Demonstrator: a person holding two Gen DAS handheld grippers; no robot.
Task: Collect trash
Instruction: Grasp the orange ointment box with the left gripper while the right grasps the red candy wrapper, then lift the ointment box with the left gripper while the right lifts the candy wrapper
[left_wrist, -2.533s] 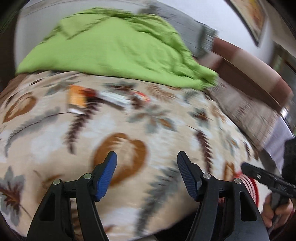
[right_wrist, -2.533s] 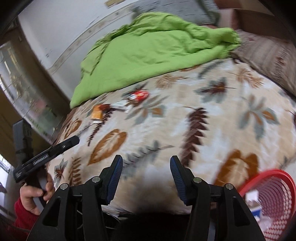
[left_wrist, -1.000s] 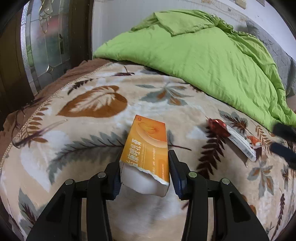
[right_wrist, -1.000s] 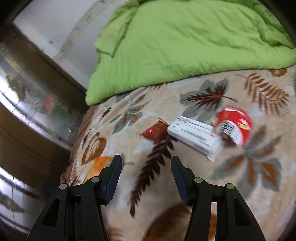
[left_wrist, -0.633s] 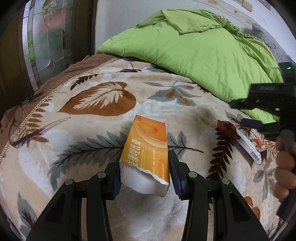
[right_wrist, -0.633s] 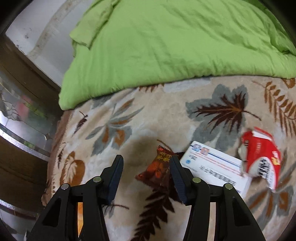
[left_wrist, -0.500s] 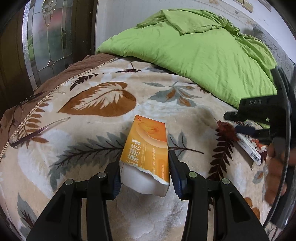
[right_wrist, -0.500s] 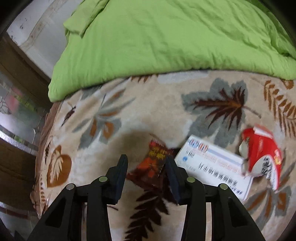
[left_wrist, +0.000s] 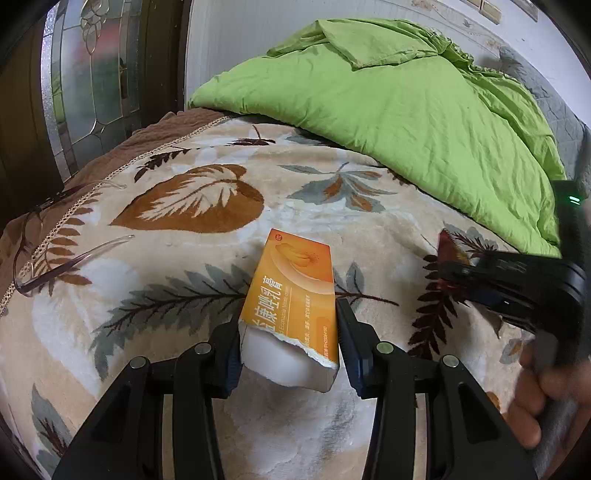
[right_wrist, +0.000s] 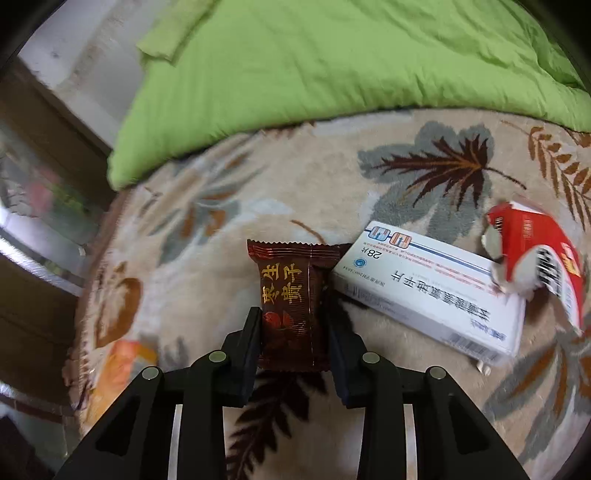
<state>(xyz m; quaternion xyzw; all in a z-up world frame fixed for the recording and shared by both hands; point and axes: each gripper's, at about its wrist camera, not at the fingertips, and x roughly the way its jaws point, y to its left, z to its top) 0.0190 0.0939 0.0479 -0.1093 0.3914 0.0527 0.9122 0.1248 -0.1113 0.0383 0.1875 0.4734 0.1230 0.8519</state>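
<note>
**Both tongs clamped on bed litter**

The left gripper (left_wrist: 290, 347) pinches the torn orange box (left_wrist: 293, 295) on the leaf blanket (left_wrist: 155, 258). The right gripper (right_wrist: 291, 341) squeezes a brown candy wrapper (right_wrist: 291, 302) — white box (right_wrist: 428, 291) at 2 o'clock, red packet (right_wrist: 539, 251) beyond.

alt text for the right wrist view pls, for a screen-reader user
The right gripper has its two fingers closed against the sides of a dark brown snack wrapper lying on a leaf-patterned blanket. Right of it lie a white medicine box and a torn red carton; a green duvet fills the background.
</note>
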